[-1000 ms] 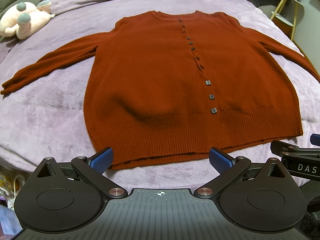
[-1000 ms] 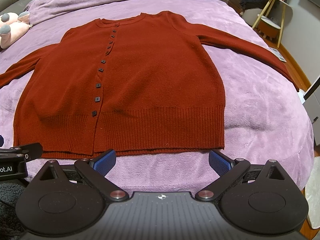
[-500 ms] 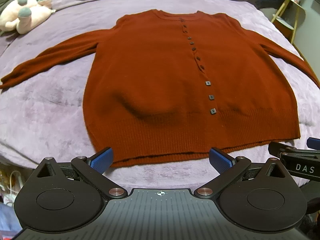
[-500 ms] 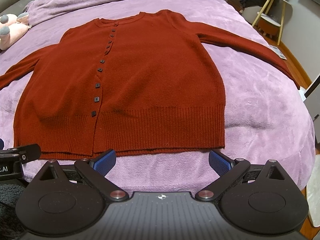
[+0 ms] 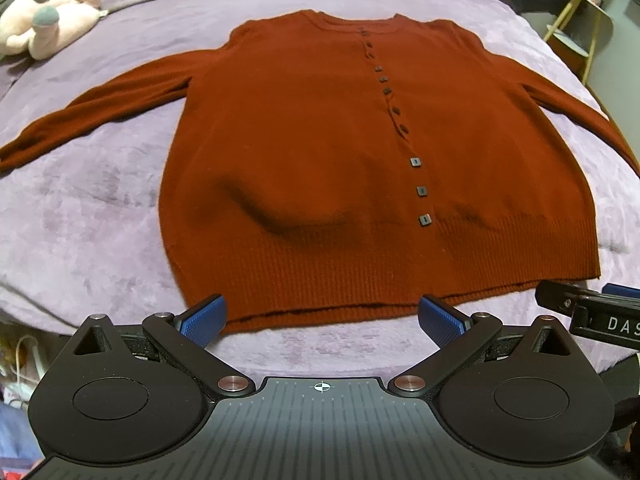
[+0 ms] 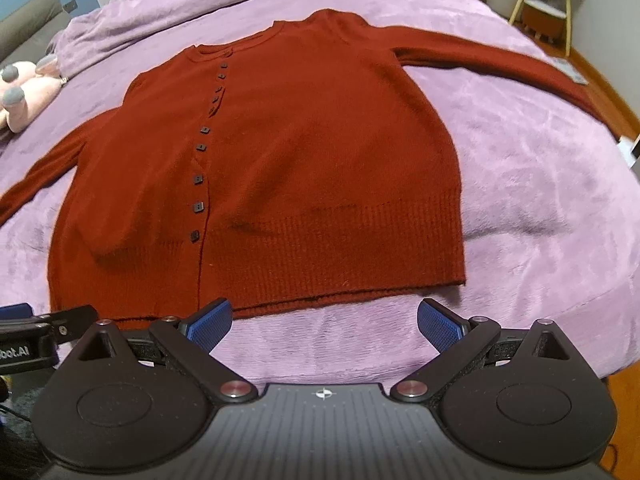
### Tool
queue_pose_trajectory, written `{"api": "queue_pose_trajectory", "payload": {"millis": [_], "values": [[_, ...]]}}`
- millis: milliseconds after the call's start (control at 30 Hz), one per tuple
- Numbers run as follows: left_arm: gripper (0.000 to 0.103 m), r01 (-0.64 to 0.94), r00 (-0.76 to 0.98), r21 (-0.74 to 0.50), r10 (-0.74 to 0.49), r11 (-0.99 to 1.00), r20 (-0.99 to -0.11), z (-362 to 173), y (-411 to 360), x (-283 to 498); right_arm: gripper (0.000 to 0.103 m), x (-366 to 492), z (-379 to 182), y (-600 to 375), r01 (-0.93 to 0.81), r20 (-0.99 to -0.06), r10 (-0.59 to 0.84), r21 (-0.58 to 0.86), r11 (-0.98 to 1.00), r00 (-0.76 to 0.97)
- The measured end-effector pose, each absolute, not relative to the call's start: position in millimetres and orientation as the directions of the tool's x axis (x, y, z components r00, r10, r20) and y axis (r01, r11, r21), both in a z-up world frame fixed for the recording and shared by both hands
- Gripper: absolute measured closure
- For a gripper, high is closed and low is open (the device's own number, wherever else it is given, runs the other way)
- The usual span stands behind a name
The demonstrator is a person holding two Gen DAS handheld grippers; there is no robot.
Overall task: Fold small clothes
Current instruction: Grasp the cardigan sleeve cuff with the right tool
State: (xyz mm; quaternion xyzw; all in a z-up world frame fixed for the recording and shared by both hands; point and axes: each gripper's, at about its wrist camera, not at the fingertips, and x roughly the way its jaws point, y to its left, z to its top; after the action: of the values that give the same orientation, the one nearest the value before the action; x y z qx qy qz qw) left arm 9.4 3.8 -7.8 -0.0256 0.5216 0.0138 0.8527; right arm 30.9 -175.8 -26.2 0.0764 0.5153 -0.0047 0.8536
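Left wrist view: the left gripper (image 5: 322, 316) hovers, fingers spread wide and empty, just short of the hem of a rust-red cardigan (image 5: 320, 160) lying flat, buttoned, sleeves out, on the purple blanket (image 5: 80, 220).

Right wrist view: the right gripper (image 6: 323, 318) is likewise spread and empty near the cardigan's (image 6: 300, 160) hem.

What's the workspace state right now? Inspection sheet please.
Surface: bed with purple blanket, wrinkled in places.
Job's things: rust-red cardigan laid flat, front up, buttoned, both sleeves spread outward; hem nearest the grippers.
Clutter: pink plush toy at the far left of the bed, apart from the cardigan.
Grippers: left gripper open, empty, short of the hem; right gripper open, empty, short of the hem.
Cables: white cords below the bed edge, left.
Surroundings: yellow-legged side table at right; wood floor.
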Motion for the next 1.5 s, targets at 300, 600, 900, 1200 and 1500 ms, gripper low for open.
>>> {"api": "queue_pose_trajectory", "payload": {"millis": [300,600,900,1200,1500], "values": [[0.000,-0.011,0.418,-0.046,-0.037,0.999,-0.908,-16,-1,22,0.004,42,-36,-205,0.109,-0.845,0.261,0.347,0.931,0.466],[0.000,0.002,0.499,-0.003,-0.004,1.000,-0.866,-15,4,68,0.004,76,-24,-363,0.218,-0.457,0.132,0.633,0.743,0.880],[0.000,-0.124,0.565,-0.127,-0.035,0.984,-0.824,-46,19,125,0.013,113,-96,-517,0.526,-0.511,-0.129,0.803,0.282,0.850],[0.000,-0.152,0.517,-0.095,-0.003,0.984,-0.856,-75,21,142,0.048,139,-126,-555,0.526,-0.490,-0.206,0.828,0.195,0.847],[0.000,-0.138,0.552,-0.104,-0.010,0.985,-0.834,-79,24,139,0.091,155,-143,-591,0.528,-0.504,-0.179,0.837,0.141,0.845]]}}
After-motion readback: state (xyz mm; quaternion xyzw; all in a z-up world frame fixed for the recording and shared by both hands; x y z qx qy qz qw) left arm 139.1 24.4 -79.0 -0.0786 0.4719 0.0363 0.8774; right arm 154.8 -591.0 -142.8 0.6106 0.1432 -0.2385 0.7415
